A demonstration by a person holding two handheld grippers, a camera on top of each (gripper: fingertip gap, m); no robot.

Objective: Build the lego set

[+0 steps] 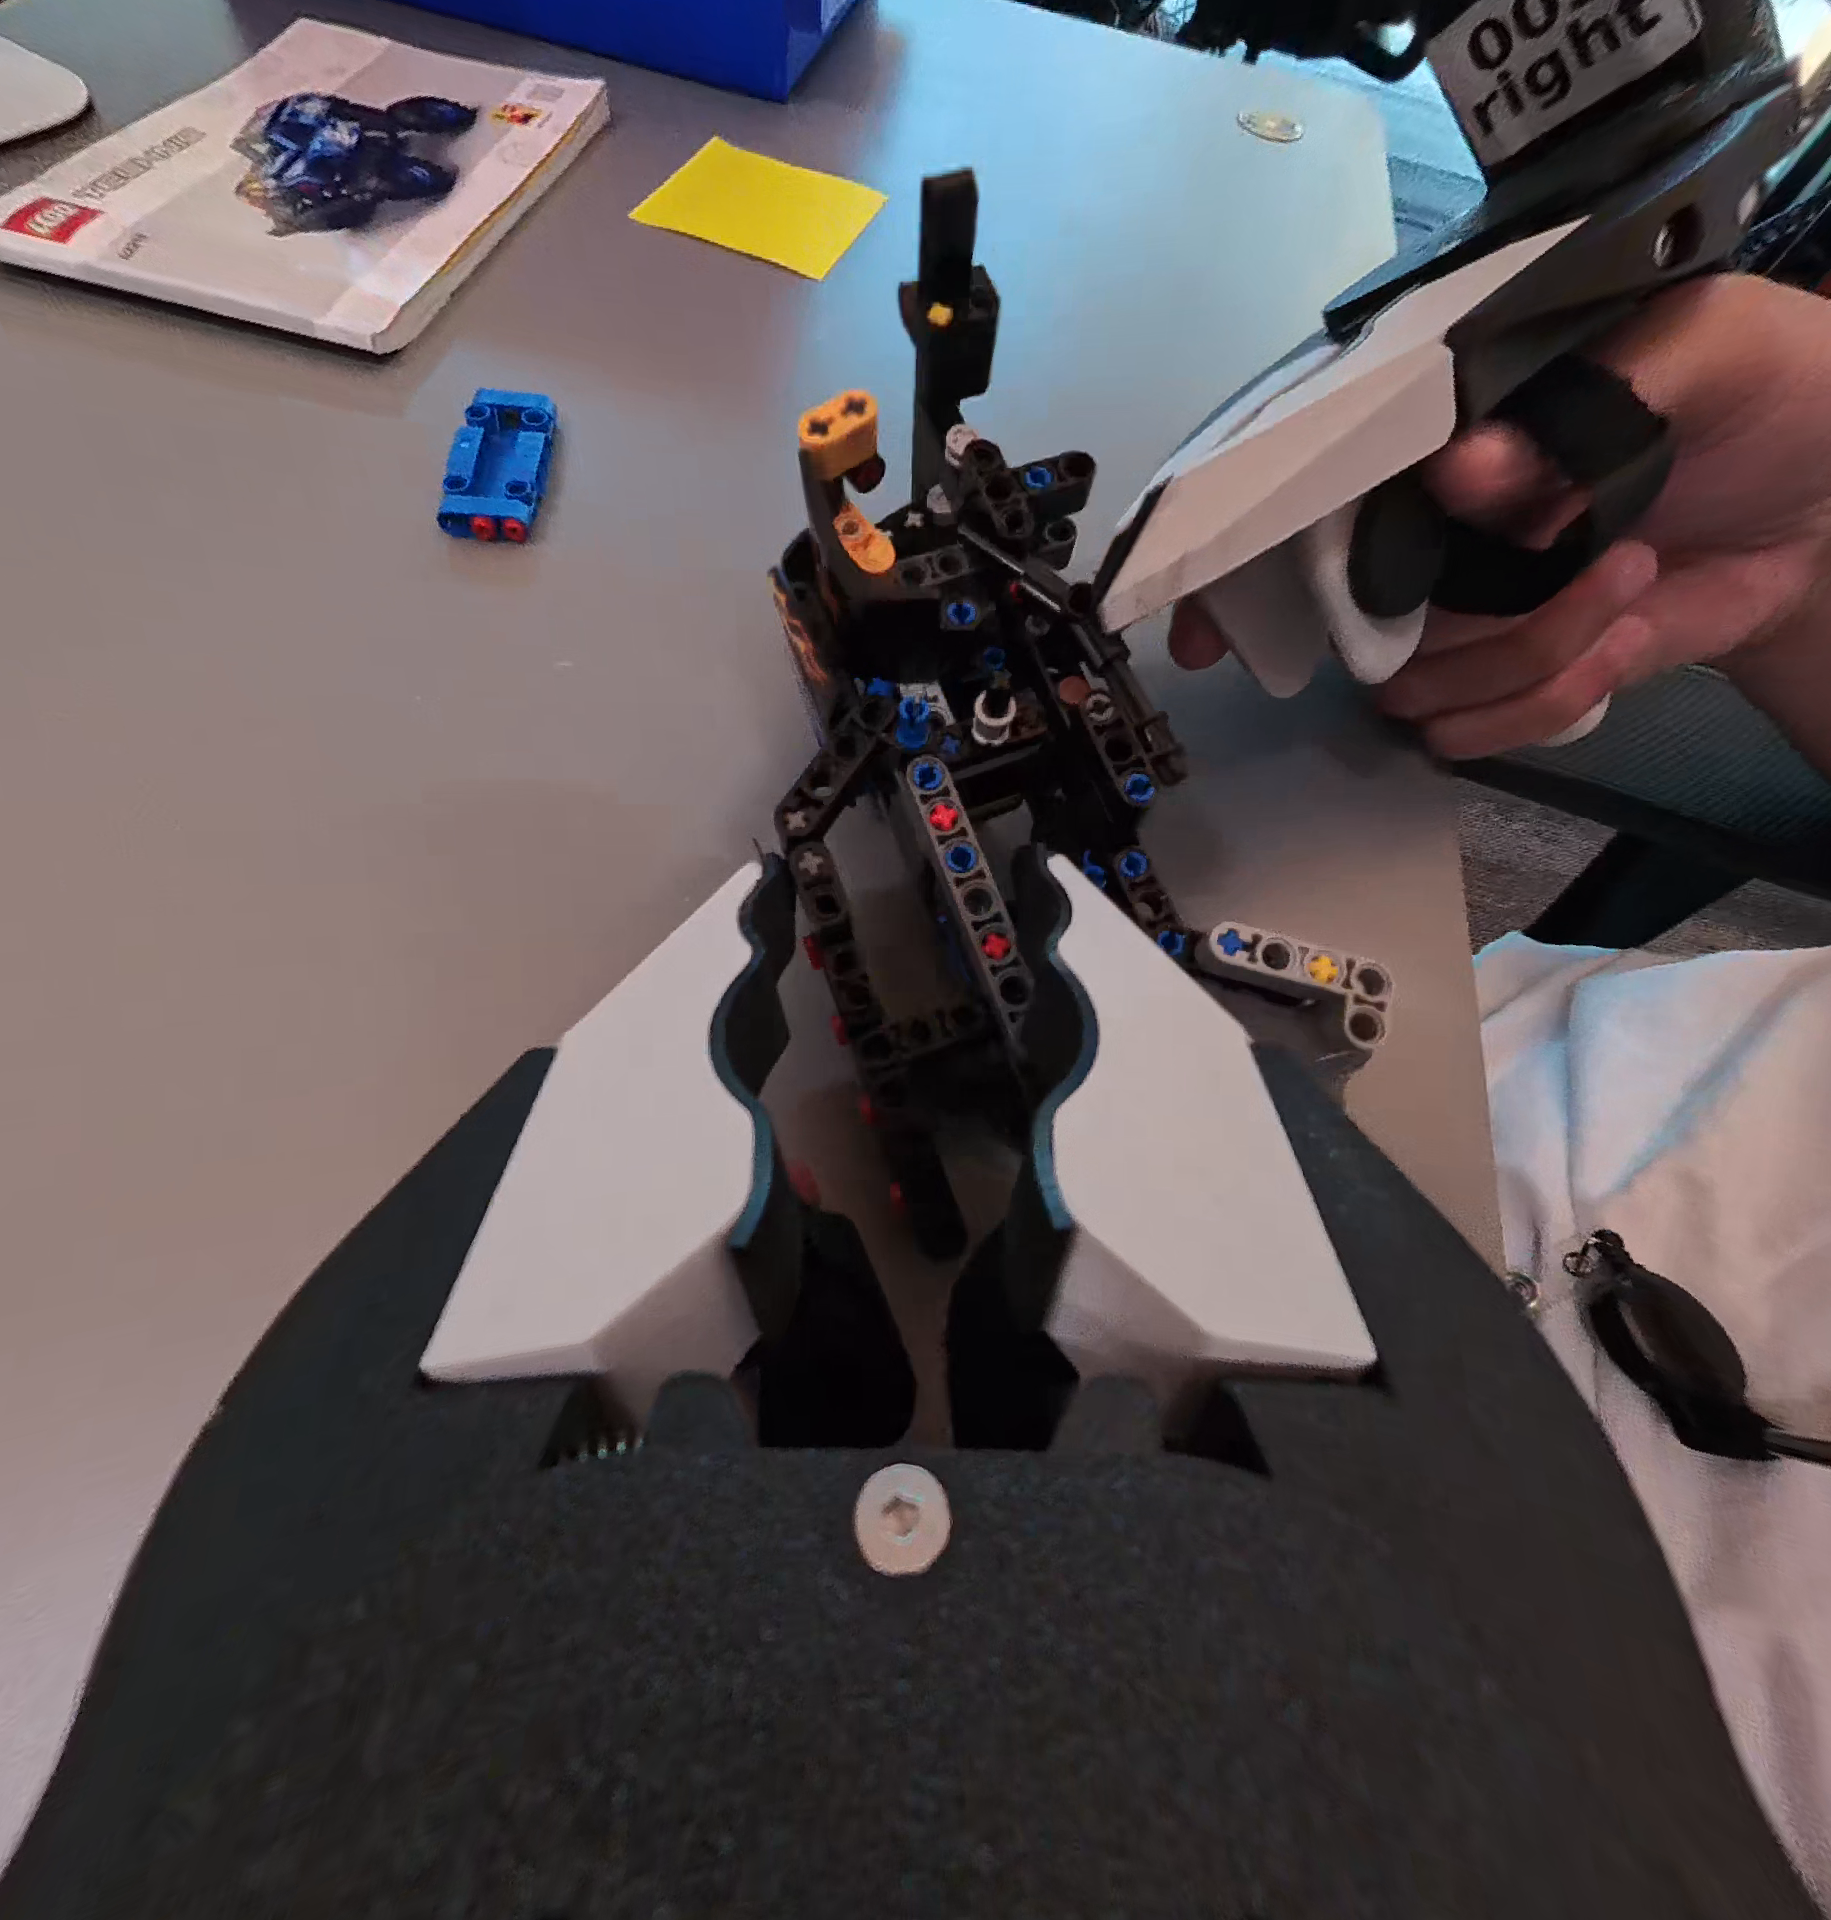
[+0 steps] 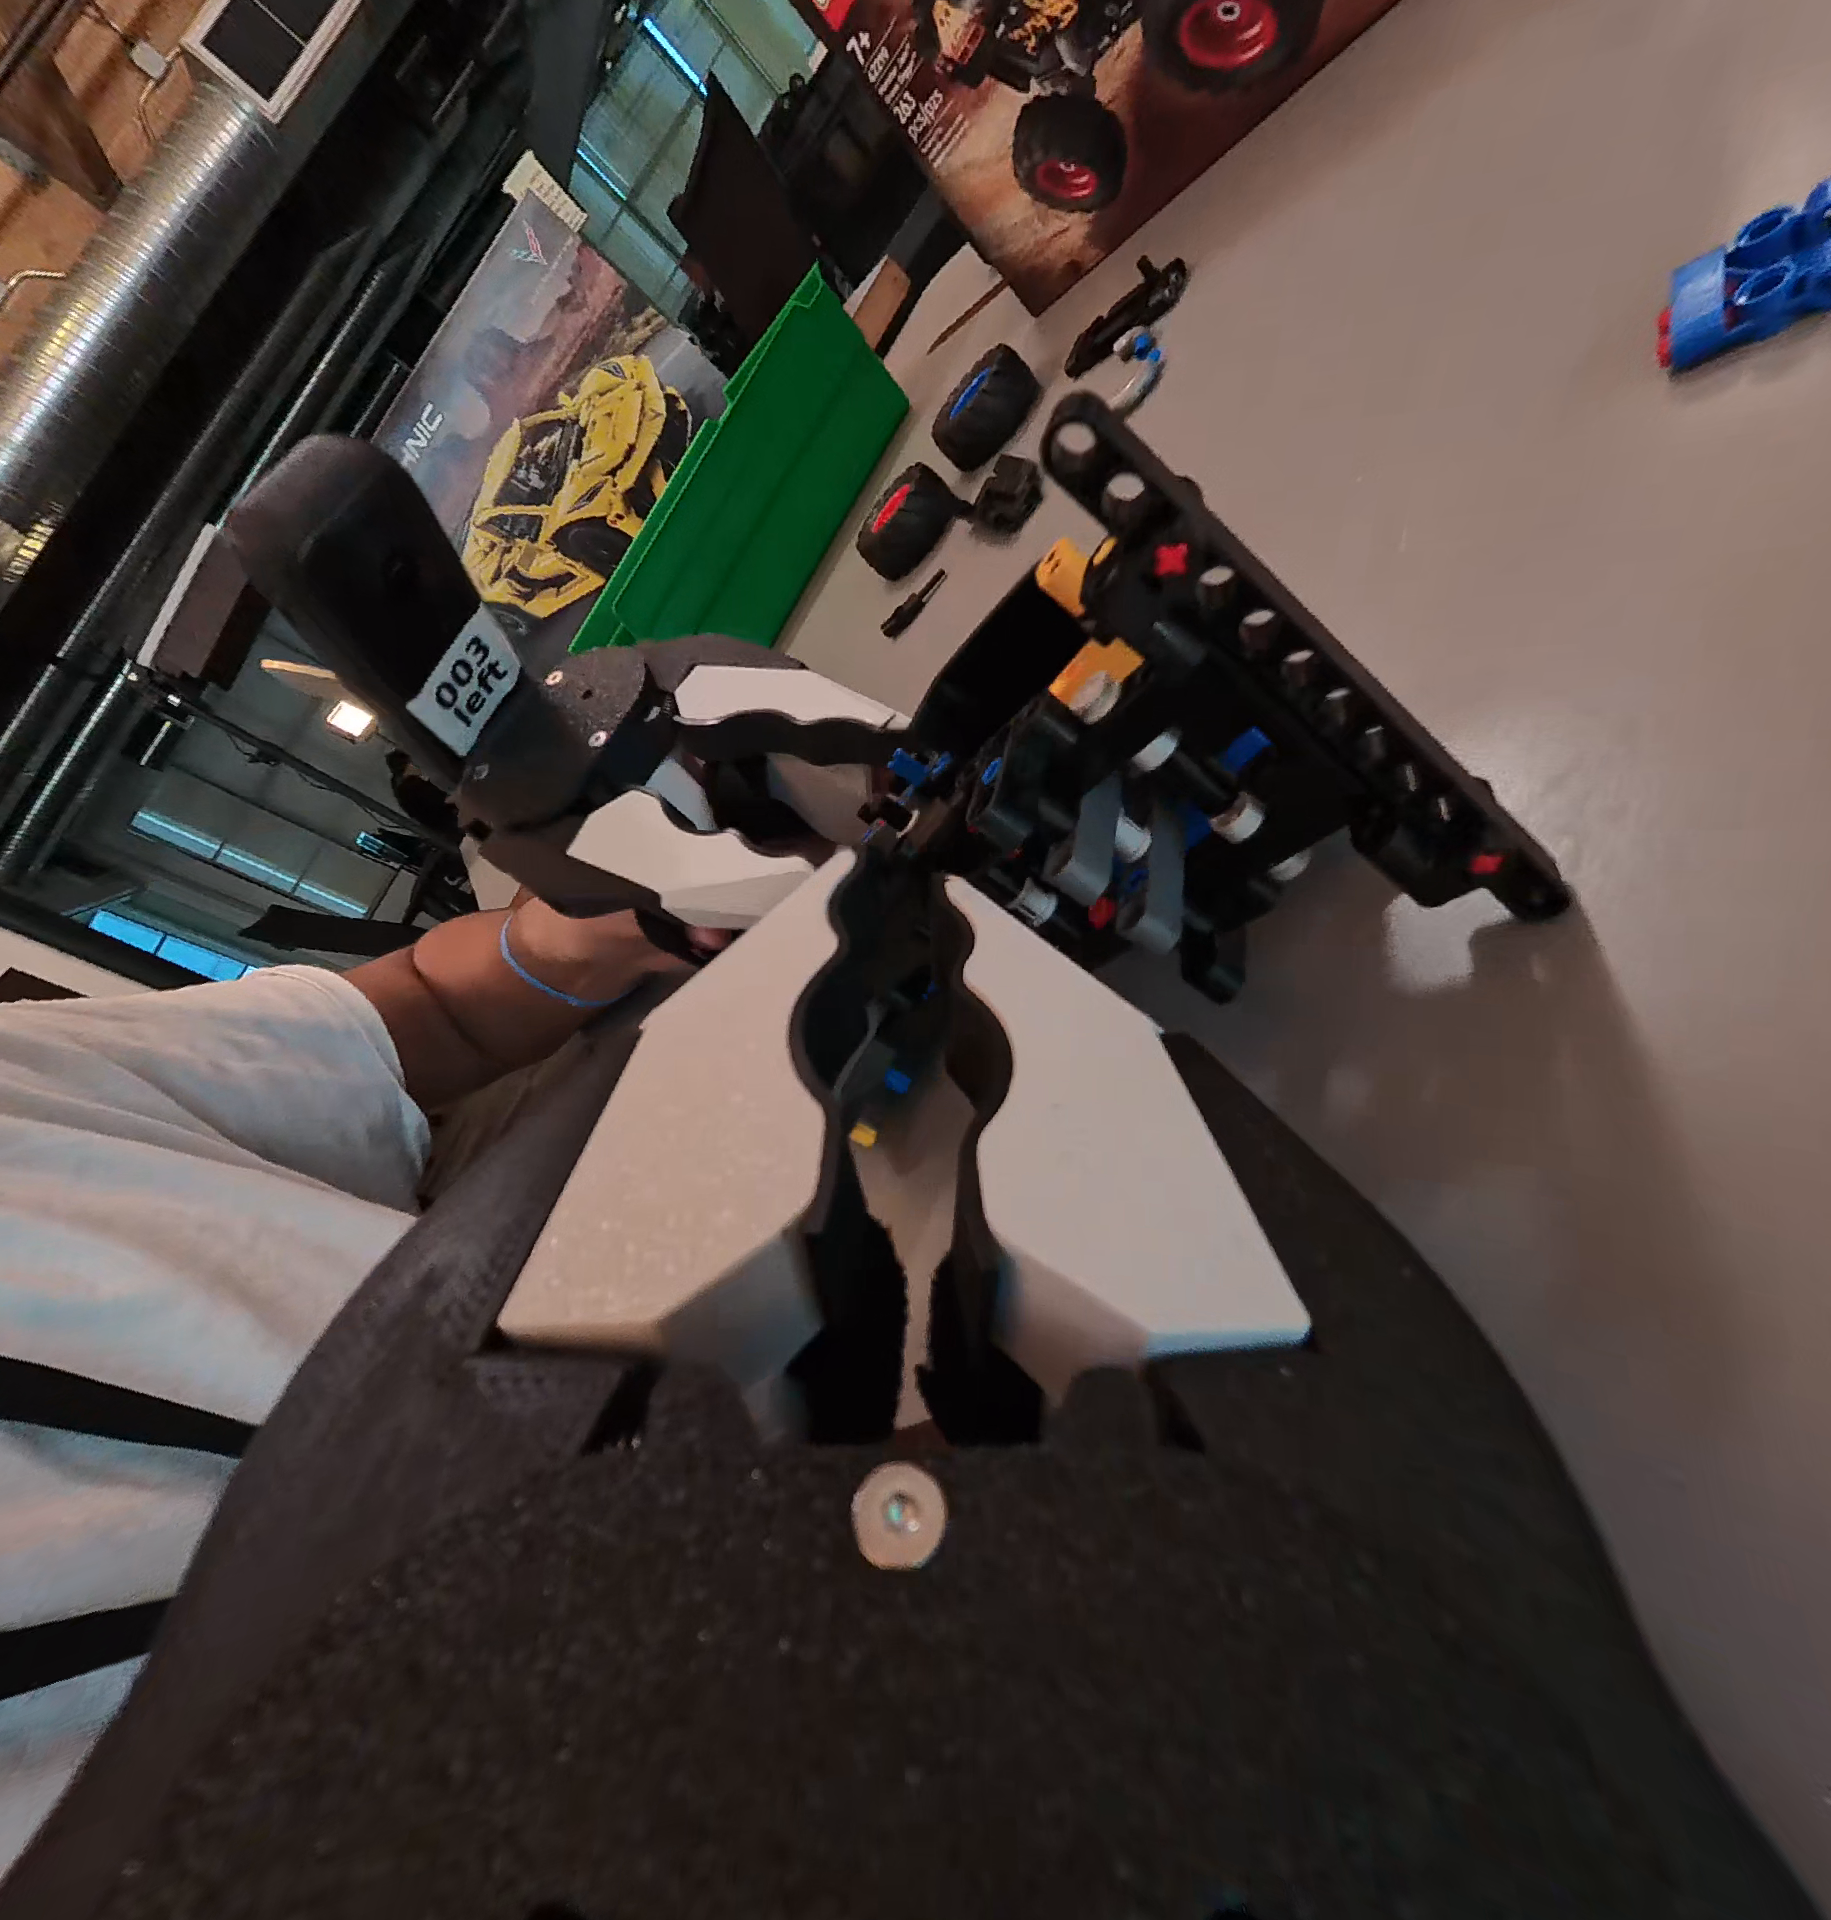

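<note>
The black beam model [image 1: 952, 748] stands on the counter [image 1: 267, 831], its long axis running near to far. The left tool [image 1: 916, 883] pinches its near frame; the right tool [image 2: 895, 873] grips its right side.

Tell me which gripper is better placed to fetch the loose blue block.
Left, probably. The blue block lies on the left gripper's side of the Technic model; the right gripper sits across the model. But the left jaws straddle the model's frame and must release first.
</note>
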